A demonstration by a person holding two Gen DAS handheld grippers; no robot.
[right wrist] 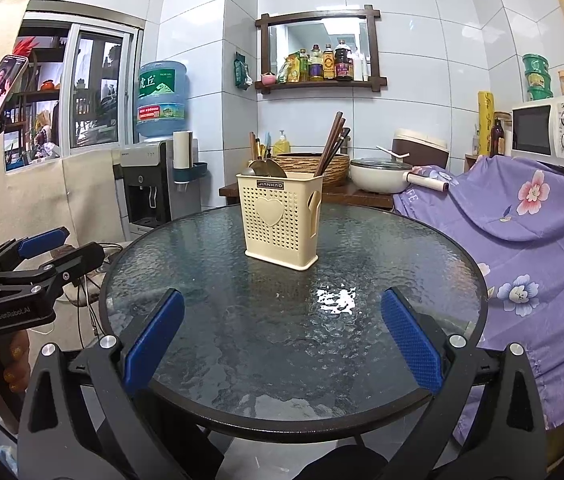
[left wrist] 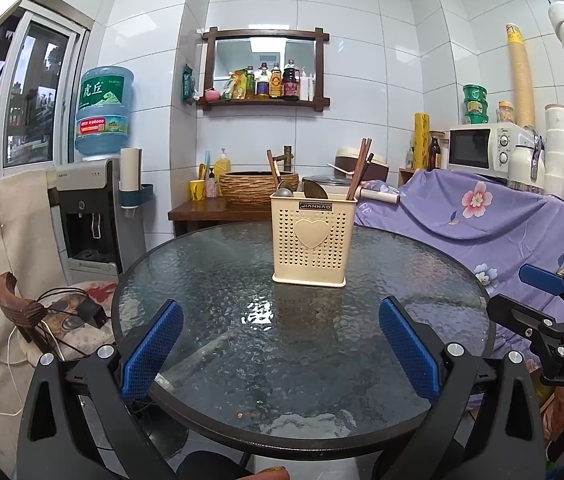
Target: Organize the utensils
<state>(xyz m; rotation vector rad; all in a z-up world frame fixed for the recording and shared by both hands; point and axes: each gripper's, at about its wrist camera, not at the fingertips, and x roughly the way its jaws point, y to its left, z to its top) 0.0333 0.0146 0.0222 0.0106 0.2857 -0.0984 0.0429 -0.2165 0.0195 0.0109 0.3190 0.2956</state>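
Observation:
A cream perforated utensil holder (left wrist: 309, 238) with a heart on its front stands upright near the middle of the round glass table (left wrist: 210, 280). It holds brown chopsticks (left wrist: 360, 168) on its right side and metal spoons (left wrist: 314, 190) on its left. It also shows in the right wrist view (right wrist: 280, 220), with the chopsticks (right wrist: 332, 144) and spoons (right wrist: 264, 168). My left gripper (left wrist: 282, 340) is open and empty over the table's near edge. My right gripper (right wrist: 282, 334) is open and empty, likewise near the front edge.
A purple floral cloth (left wrist: 494, 216) covers furniture on the right, with a microwave (left wrist: 482, 146) behind. A water dispenser (left wrist: 90, 212) and a chair with cables (left wrist: 62, 312) stand on the left. A wooden side table with a basket and pot (right wrist: 378, 174) is behind.

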